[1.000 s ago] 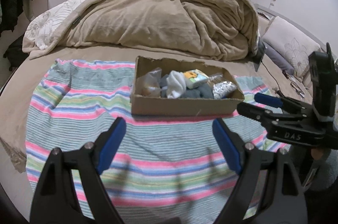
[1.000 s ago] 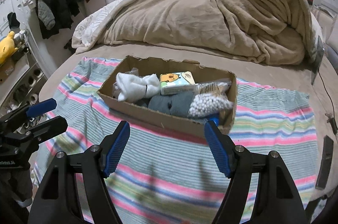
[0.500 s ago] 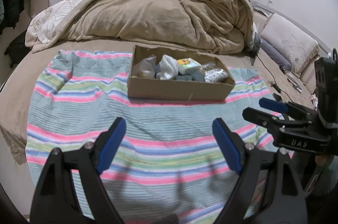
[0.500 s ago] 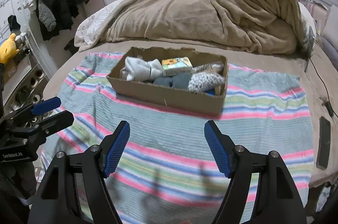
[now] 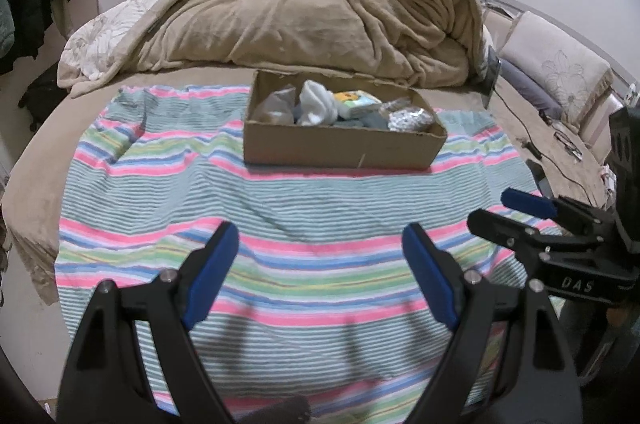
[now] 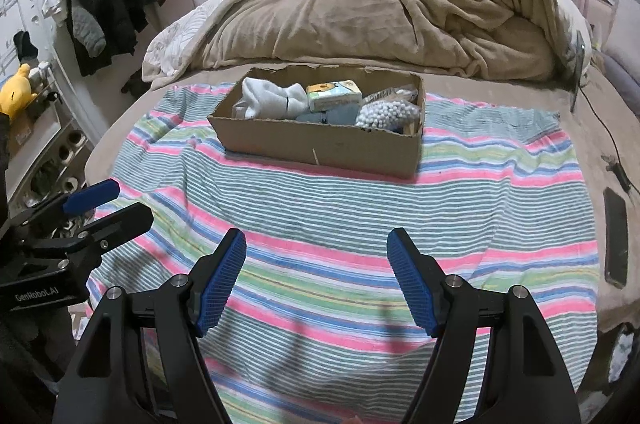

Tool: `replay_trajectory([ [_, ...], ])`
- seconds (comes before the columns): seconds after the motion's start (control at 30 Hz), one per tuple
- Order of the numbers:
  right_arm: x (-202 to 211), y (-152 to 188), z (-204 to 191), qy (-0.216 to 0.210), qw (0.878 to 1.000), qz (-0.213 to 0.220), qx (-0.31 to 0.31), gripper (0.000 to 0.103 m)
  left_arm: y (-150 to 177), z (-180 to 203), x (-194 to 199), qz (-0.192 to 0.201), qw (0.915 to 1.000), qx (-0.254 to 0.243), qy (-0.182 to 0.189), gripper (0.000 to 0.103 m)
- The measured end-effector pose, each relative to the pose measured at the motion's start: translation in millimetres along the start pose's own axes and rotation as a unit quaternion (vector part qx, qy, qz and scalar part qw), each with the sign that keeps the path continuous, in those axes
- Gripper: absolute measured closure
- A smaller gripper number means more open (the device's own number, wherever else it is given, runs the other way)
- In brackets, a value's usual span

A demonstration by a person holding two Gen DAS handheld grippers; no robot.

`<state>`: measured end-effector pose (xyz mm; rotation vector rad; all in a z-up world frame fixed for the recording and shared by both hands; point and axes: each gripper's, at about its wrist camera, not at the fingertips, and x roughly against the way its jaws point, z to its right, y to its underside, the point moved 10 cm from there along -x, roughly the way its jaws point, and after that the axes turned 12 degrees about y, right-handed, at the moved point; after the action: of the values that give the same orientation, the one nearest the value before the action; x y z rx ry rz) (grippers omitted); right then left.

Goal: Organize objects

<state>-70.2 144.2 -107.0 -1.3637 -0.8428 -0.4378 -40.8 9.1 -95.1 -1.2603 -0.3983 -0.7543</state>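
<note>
Cardboard box (image 5: 340, 147) lying crosswise on striped blanket (image 5: 280, 216), both tongs (image 5: 320, 280) (image 6: 318, 280) released, empty.

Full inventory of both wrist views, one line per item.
brown cardboard box: 1, on striped blanket
white socks: bundle, box left
tissue pack: 1, orange-blue print, box middle
blue-grey cloth: 1, box centre
clear bag of white beads: 1, box right
striped blanket: 1, pink-green-blue, on bed
beige duvet: 1, heaped behind box
black phone: 1, bed's right edge
left gripper: open, empty
right gripper: open, empty
</note>
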Motion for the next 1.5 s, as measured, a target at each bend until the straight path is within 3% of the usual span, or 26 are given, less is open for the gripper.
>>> replay_trajectory([
  [0.37, -0.2, 0.2, 0.3, -0.002, 1.000, 0.002, -0.001, 0.027, -3.2, 8.7, 0.0, 0.003, 0.9997, -0.025, -0.003, 0.018],
  [1.5, -1.2, -3.4, -1.2, -0.003, 1.000, 0.000, 0.001, 0.027, -2.8, 5.4, -2.9, -0.003, 0.9998, -0.016, 0.007, 0.018],
])
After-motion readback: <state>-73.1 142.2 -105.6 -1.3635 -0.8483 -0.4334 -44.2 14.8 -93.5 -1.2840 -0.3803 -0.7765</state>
